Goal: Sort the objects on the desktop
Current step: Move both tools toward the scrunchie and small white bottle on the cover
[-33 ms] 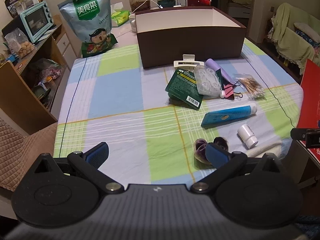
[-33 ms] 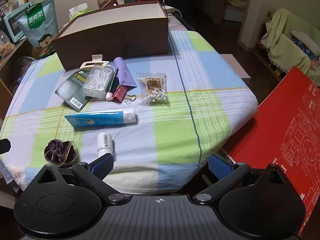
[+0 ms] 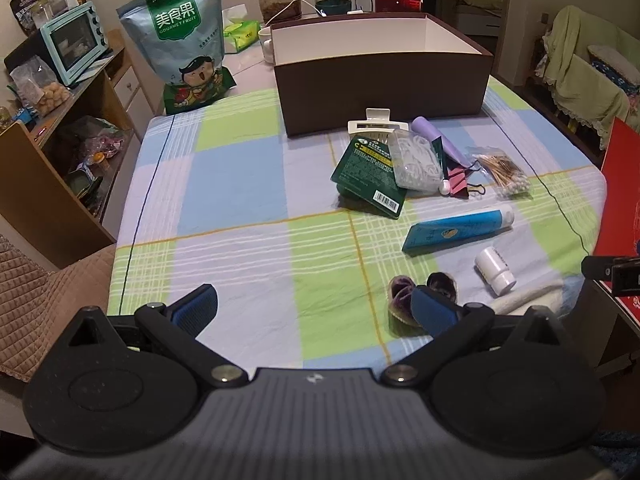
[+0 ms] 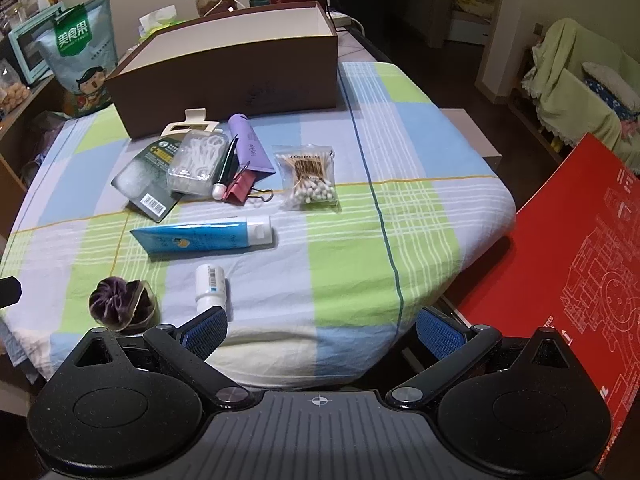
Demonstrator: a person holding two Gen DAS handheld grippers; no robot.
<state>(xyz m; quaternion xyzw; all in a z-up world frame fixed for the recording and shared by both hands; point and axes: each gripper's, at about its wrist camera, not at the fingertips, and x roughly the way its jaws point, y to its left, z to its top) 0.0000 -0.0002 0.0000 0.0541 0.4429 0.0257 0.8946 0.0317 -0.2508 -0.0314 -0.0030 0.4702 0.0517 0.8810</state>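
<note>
An open brown box [image 3: 380, 80] stands at the back of the checked tablecloth. In front of it lie a green card pack [image 3: 368, 176], a clear box of floss picks [image 3: 414, 164], a purple tube [image 3: 436, 140], a pink binder clip [image 3: 458, 182] and a bag of cotton swabs [image 3: 504, 172]. Nearer lie a blue tube [image 3: 452, 232], a white bottle [image 3: 494, 270] and a purple scrunchie [image 3: 400, 300]. My left gripper [image 3: 314, 302] is open, its right finger just over the scrunchie. My right gripper [image 4: 324, 326] is open at the table's front edge, near the white bottle [image 4: 210, 284].
A large snack bag [image 3: 180, 40], jars and a tissue pack stand behind the box. A shelf with a small oven [image 3: 74, 42] is on the left. A red board [image 4: 580, 280] leans by the table's right side. A brown padded chair [image 3: 40, 300] sits at the near left.
</note>
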